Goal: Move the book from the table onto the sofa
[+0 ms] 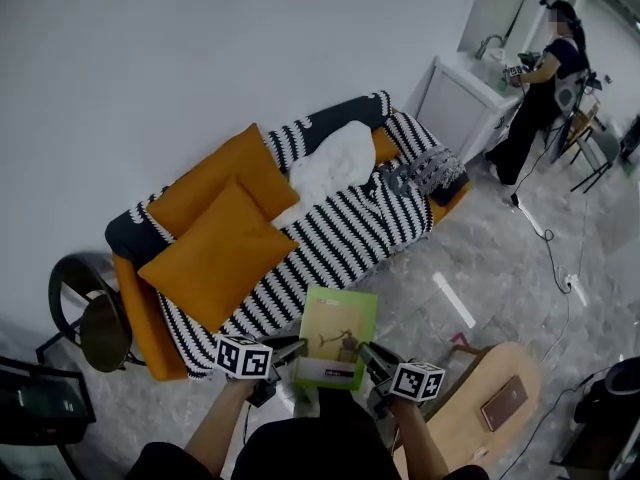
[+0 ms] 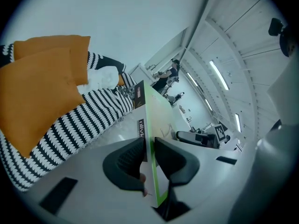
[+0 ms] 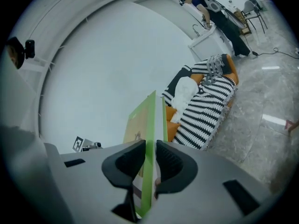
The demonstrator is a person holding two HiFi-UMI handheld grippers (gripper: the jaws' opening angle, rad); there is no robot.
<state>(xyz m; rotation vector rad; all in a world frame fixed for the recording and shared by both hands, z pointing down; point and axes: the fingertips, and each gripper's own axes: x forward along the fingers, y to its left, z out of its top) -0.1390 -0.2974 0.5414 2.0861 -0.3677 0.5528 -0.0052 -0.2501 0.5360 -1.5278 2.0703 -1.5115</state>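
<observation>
A thin green book (image 1: pixel 337 338) hangs in the air in front of the sofa (image 1: pixel 330 230), carried between both grippers. My left gripper (image 1: pixel 297 351) is shut on its left edge, and the same book (image 2: pixel 152 125) runs edge-on between those pads. On the book's right edge my right gripper (image 1: pixel 366 356) is shut too, with the green cover (image 3: pixel 148 139) pinched between its pads. The sofa wears a black-and-white striped cover and lies just beyond the book.
Two orange cushions (image 1: pixel 220 230) and a white cloth (image 1: pixel 330 163) lie on the sofa. A round wooden table (image 1: pixel 480 408) with a brown wallet (image 1: pixel 503 402) is at lower right. A stool (image 1: pixel 100 328) stands left. A person (image 1: pixel 540 88) works at a white counter far right. Cables cross the floor.
</observation>
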